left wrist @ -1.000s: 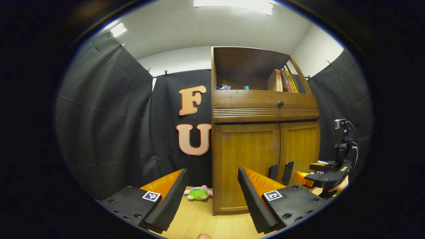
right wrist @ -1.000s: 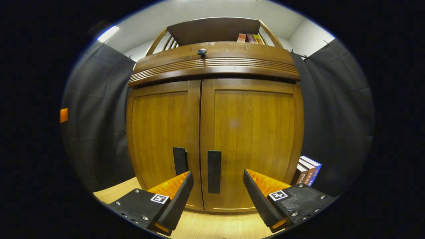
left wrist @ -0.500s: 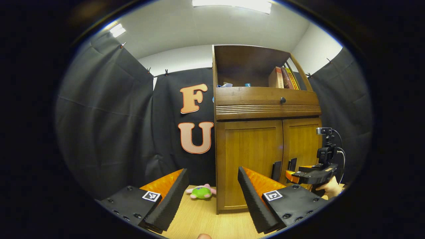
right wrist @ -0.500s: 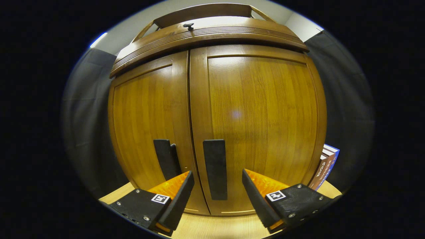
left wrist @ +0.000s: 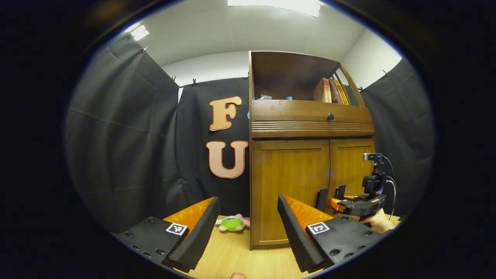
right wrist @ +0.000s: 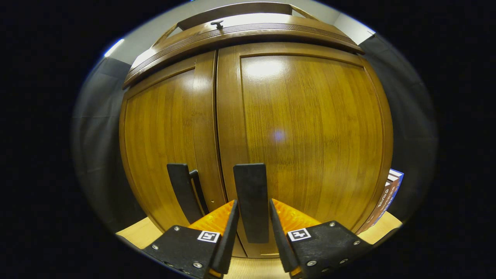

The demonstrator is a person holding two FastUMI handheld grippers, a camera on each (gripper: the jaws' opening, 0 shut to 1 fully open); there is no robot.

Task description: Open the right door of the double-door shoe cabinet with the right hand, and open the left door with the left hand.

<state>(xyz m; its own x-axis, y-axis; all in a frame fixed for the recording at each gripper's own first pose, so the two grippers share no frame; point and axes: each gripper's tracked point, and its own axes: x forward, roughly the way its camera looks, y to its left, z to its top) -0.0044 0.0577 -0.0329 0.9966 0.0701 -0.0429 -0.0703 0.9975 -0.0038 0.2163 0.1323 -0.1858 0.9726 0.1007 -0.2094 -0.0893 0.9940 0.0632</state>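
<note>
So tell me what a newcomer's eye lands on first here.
The wooden cabinet with both doors closed, close up in the right gripper view. There the right gripper has its fingers either side of the right door's dark handle. In the left gripper view, the left gripper is open, held back, with a green plush toy on the table beyond.

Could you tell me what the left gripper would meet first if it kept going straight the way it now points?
Probably the shoe cabinet: its left front edge and left door lie ahead between the open left gripper's fingers. The green plush toy sits just left of that line; depth is uncertain.
</note>
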